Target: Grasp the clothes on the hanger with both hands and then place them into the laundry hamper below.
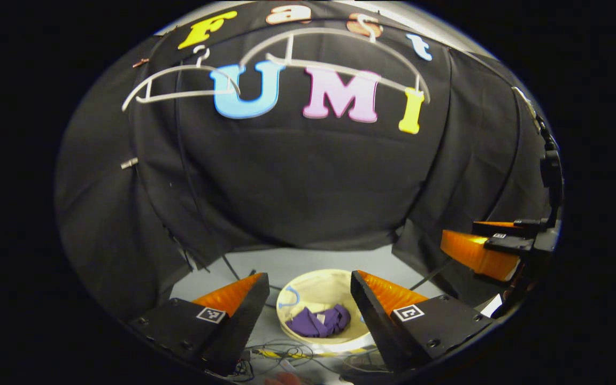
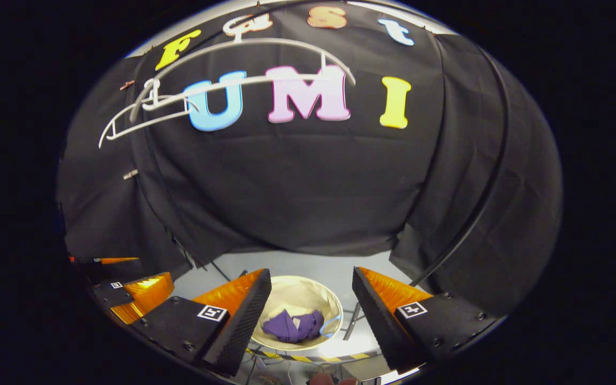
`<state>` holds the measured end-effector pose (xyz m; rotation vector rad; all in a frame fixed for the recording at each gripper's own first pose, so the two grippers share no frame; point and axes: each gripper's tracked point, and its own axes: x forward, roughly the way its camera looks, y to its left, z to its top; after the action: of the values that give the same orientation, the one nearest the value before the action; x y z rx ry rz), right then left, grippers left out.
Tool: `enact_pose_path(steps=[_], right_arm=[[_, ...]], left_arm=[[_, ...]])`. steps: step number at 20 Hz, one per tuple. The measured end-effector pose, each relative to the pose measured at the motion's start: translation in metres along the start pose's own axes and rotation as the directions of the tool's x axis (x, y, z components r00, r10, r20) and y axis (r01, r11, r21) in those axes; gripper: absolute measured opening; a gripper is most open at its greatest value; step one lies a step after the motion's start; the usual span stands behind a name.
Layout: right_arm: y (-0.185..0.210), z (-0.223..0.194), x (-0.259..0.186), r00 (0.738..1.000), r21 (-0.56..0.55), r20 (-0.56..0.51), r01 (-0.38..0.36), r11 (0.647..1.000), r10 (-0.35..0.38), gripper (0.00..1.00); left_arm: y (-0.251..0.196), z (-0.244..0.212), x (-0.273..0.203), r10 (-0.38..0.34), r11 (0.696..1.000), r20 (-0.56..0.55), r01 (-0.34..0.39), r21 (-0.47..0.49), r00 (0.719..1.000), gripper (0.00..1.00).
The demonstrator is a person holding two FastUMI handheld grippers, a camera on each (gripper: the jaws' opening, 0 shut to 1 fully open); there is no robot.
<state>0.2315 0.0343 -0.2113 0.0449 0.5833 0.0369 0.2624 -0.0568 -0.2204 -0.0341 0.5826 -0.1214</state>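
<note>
My left gripper (image 1: 308, 291) and right gripper (image 2: 310, 289), jaws wide, holding nothing; clothes (image 2: 293, 326) in hamper (image 2: 292, 291) at 6 o'clock; hangers (image 1: 340, 69) at 12.

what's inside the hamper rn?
A crumpled purple garment lies in the laundry hamper, with bare lining around it. Anything under the garment is covered. Both grippers are open above it.

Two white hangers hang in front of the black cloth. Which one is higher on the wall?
The larger hanger hangs higher, its hook near the top edge of the cloth. The smaller hanger sits lower and further left. Both are bare.
</note>
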Motion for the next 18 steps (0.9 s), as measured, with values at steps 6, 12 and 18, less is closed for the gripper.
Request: enact_pose_path(steps=[6, 12, 18], right_arm=[[0.015, 0.081, -0.088, 0.972, -0.009, 0.231, 0.043, 0.999, -0.04, 0.99], [0.034, 0.12, -0.176, 0.901, -0.029, 0.431, 0.067, 0.997, -0.048, 1.0], [0.057, 0.129, -0.228, 0.868, -0.017, 0.494, 0.064, 0.998, -0.047, 0.96]], left_arm=[[0.019, 0.069, -0.084, 0.002, 1.0, 0.229, 0.005, -0.028, 0.974, 0.97], [0.038, 0.121, -0.172, 0.029, 0.999, 0.392, -0.014, -0.04, 0.919, 0.98], [0.05, 0.127, -0.236, 0.038, 0.999, 0.484, -0.033, -0.02, 0.874, 0.98]])
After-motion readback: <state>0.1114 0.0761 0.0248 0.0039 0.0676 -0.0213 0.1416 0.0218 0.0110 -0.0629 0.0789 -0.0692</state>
